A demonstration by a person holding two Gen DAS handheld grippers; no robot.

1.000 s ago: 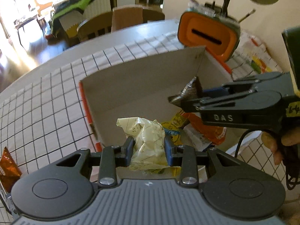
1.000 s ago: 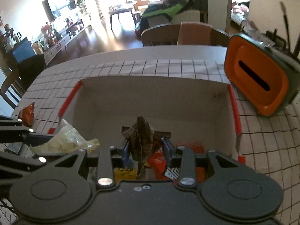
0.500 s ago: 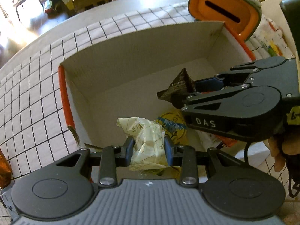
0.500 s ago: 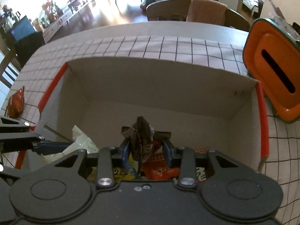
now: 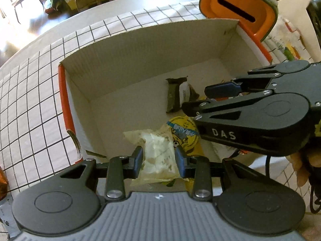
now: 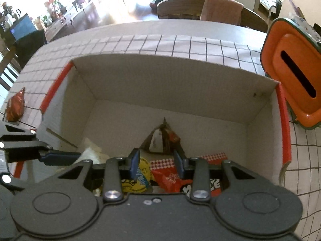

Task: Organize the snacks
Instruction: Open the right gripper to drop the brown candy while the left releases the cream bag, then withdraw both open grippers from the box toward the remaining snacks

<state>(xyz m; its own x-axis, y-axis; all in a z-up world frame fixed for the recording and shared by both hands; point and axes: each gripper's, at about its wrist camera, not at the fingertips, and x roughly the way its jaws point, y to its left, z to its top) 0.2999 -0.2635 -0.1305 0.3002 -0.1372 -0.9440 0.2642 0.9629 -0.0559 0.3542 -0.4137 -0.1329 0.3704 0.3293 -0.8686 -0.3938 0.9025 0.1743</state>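
Note:
A cardboard box with orange edges stands on the checked tablecloth; it also shows in the right wrist view. My left gripper is shut on a pale yellow snack packet over the box's near left corner. My right gripper is open and empty over the box; it shows from the side in the left wrist view. A dark brown snack packet lies on the box floor just beyond its fingers, also seen in the left wrist view. Yellow and red packets lie beneath.
An orange tissue holder stands against the box's right side. A brown-orange snack packet lies on the cloth left of the box. Chairs stand beyond the table's far edge.
My right gripper has opened and let go of the dark brown packet, which now lies on the box floor. Both grippers have moved lower over the box. The left keeps its hold.

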